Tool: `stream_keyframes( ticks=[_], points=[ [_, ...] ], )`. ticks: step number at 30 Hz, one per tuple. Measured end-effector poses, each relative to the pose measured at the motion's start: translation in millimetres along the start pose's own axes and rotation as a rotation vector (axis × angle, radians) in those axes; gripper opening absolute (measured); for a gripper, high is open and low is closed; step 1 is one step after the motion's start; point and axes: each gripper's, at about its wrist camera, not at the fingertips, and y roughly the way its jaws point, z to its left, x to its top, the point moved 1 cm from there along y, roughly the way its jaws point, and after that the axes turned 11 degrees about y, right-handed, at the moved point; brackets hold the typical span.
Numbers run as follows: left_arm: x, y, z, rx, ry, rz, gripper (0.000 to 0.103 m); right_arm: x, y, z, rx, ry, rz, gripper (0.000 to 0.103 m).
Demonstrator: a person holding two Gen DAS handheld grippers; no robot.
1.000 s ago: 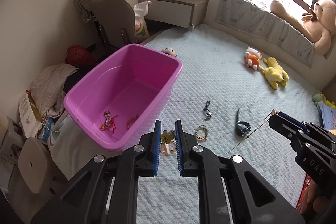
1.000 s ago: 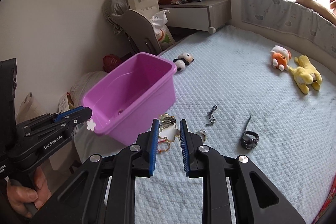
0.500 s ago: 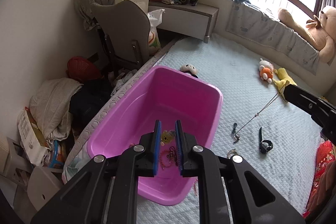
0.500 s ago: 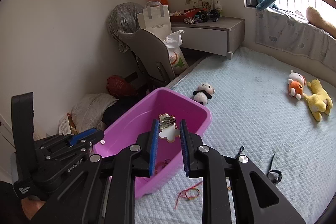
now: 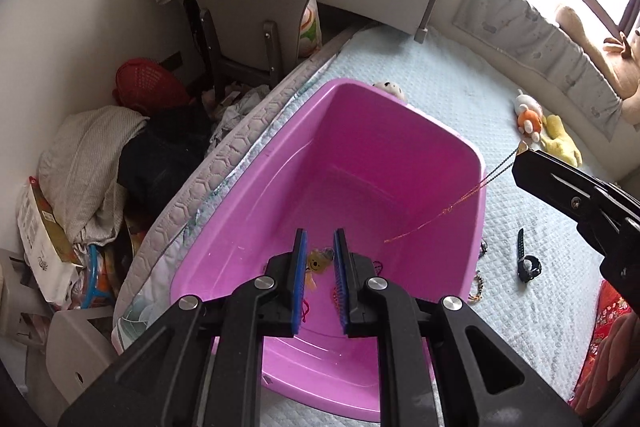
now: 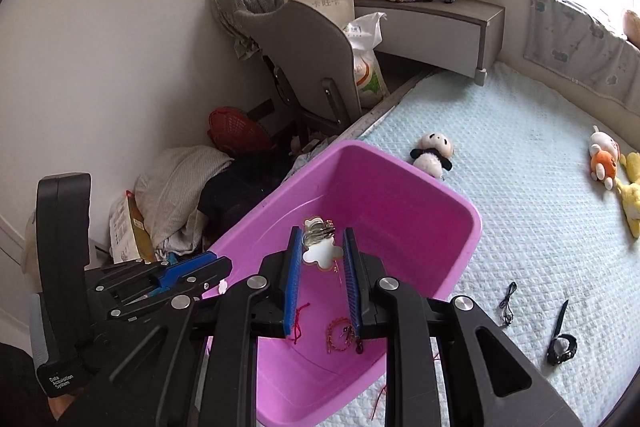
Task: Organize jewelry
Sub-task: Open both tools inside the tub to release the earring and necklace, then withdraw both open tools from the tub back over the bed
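Observation:
A pink plastic tub stands on the light blue bed, and it shows in the right wrist view too. My left gripper is over the tub with its jaws slightly apart; a yellow charm sits between them. My right gripper is over the tub, jaws parted, with a white flower-shaped pendant and metal clasp between them. A thin chain hangs from the right gripper into the tub. Red cord bracelets lie on the tub floor.
A black watch and a beaded bracelet lie on the bed right of the tub. Stuffed toys lie further back, and a panda toy lies behind the tub. A grey chair and clothes pile stand left of the bed.
Both grippers moved from over the bed to above the tub. Their jaws have parted wider around the charm and the pendant. The chain now dangles into the tub.

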Motion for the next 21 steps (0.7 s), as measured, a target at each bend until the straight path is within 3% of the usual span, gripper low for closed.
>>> stream_keyframes(
  ticks=[8, 13, 15, 17, 18, 21],
  points=[
    [-11, 54, 11, -0.033, -0.057, 0.173, 0.014, -18, 60, -13, -0.059, 0.049, 0.178, 0.02],
    [-21, 69, 11, -0.01, -0.066, 0.235, 0.015, -27, 76, -19, -0.098, 0.038, 0.227, 0.02],
    [-24, 69, 12, -0.005, -0.066, 0.243, 0.029, -29, 77, -22, -0.114, 0.038, 0.237, 0.024],
    [-25, 67, 14, 0.033, -0.067, 0.232, 0.072, -32, 73, -24, -0.127, 0.038, 0.229, 0.036],
    [-25, 63, 16, 0.047, -0.075, 0.212, 0.077, -32, 71, -25, -0.132, 0.037, 0.221, 0.039],
    [-23, 58, 19, 0.058, -0.078, 0.194, 0.078, -34, 69, -29, -0.136, 0.039, 0.21, 0.039]
  ],
)
